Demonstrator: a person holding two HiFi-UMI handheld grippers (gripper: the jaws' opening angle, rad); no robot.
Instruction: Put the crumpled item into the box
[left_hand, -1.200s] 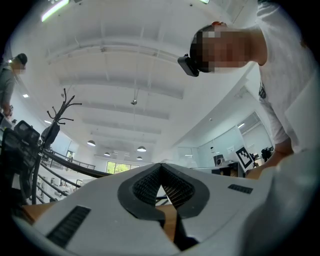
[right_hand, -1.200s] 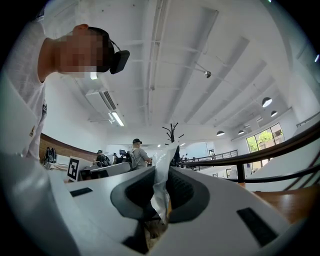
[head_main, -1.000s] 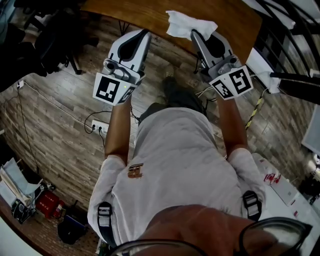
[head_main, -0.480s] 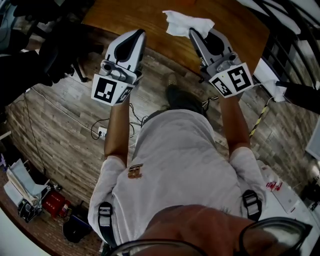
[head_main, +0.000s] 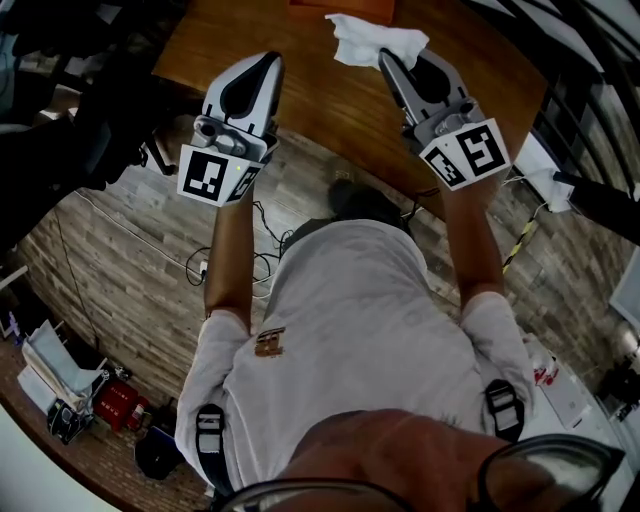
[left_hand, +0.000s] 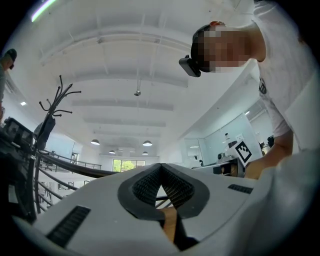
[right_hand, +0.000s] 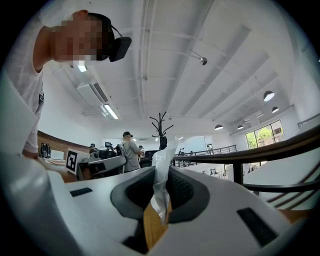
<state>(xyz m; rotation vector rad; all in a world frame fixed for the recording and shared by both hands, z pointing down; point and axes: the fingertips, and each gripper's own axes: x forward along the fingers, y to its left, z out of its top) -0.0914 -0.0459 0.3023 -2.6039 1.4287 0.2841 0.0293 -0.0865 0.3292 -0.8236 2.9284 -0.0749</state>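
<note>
While the person is holding both grippers out over the wooden desk (head_main: 300, 95), the right gripper (head_main: 388, 58) is pinching the crumpled white item (head_main: 372, 40) between its jaws, which are standing only narrowly apart around the paper. The item is sticking out past the jaw tips, over the far part of the desk. The left gripper (head_main: 262, 62) is hovering well apart from it, its jaws pressing together with nothing between them.
</note>
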